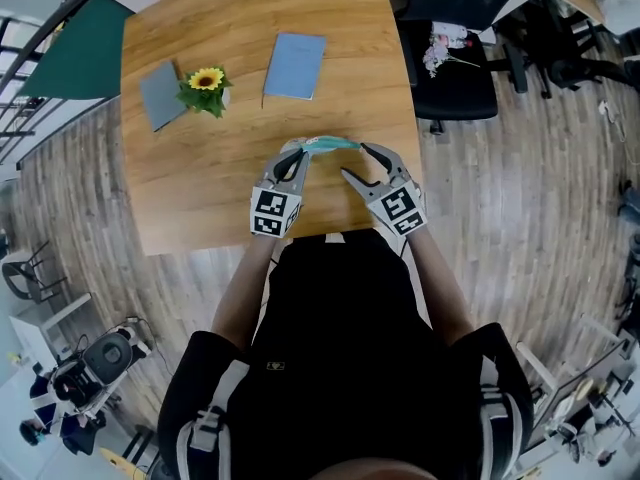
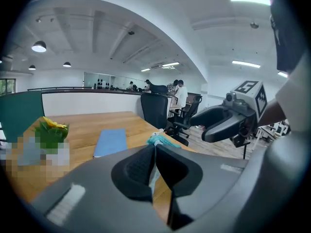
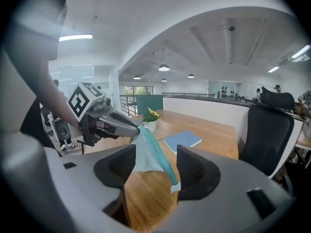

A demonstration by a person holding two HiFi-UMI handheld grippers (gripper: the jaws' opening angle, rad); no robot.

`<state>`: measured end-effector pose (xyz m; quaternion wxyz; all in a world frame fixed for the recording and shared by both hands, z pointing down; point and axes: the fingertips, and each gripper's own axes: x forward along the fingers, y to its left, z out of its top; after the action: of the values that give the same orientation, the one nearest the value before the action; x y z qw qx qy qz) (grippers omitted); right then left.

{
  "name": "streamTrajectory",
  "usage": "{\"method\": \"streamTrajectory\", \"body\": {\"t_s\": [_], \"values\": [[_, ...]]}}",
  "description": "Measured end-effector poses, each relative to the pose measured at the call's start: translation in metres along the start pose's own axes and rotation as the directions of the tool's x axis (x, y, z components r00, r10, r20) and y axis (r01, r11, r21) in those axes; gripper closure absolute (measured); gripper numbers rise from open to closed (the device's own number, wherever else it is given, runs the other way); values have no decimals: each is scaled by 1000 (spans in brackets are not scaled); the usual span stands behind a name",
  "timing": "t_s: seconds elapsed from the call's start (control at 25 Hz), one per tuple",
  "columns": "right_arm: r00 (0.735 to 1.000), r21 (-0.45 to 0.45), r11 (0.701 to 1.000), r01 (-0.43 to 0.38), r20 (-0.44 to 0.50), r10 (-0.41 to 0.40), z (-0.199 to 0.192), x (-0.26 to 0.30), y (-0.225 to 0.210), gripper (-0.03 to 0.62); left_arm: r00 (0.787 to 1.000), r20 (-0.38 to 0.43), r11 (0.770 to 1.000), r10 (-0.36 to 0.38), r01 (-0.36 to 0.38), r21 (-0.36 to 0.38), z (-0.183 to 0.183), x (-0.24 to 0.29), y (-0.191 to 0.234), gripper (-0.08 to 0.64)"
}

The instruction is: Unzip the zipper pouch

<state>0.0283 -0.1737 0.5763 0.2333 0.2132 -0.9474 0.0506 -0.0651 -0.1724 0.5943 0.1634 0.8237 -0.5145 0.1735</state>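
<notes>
Gripping one end of the pouch (image 3: 144, 155), the left gripper (image 1: 300, 151) is clenching tight on the fabric and holding it up off the wooden table (image 1: 200, 203), near the front edge and just in front of the person. The pouch is hanging slack from that grip, and its teal zipper (image 3: 159, 155) is running down and away along one edge towards a small white tab at the far end. The right gripper (image 3: 155, 168) is standing released, its jaws apart on either side of the hanging pouch and pressing on nothing. No gap is showing along the zipper, so the opening itself is looking not yet begun; the puller is too small to pick out. What is remaining, by my reckoning, is for the right jaws to be closing on the puller and drawing it along the teal edge while the left keeps the pouch taut. A blue notebook (image 1: 295, 65), a grey notebook (image 1: 160, 95) and a potted sunflower (image 1: 206, 83) are lying well apart at the far side
</notes>
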Motion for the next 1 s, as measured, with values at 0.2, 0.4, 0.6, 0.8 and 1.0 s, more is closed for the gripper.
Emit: {"method": "streamTrajectory", "body": {"t_s": [0.2, 0.4, 0.6, 0.8, 1.0], "values": [[996, -130, 988, -88, 13, 91, 29, 15, 21, 354, 1000, 28, 1000, -8, 8, 14, 16, -32, -3, 545], [982, -255, 949, -188, -40, 184, 44, 29, 48, 354, 998, 26, 993, -64, 61, 102, 30, -52, -18, 545], [968, -297, 921, -251, -69, 241, 44, 35, 70, 470, 996, 14, 978, -89, 85, 191, 38, -63, -35, 545], [967, -316, 915, -251, -29, 255, 52, 26, 75, 572, 992, 28, 976, -126, 118, 182, 39, -76, -40, 507], [947, -440, 843, -309, -60, 316, 47, 14, 91, 575, 965, 17, 957, -260, 255, 137, 37, -81, -52, 385]]}}
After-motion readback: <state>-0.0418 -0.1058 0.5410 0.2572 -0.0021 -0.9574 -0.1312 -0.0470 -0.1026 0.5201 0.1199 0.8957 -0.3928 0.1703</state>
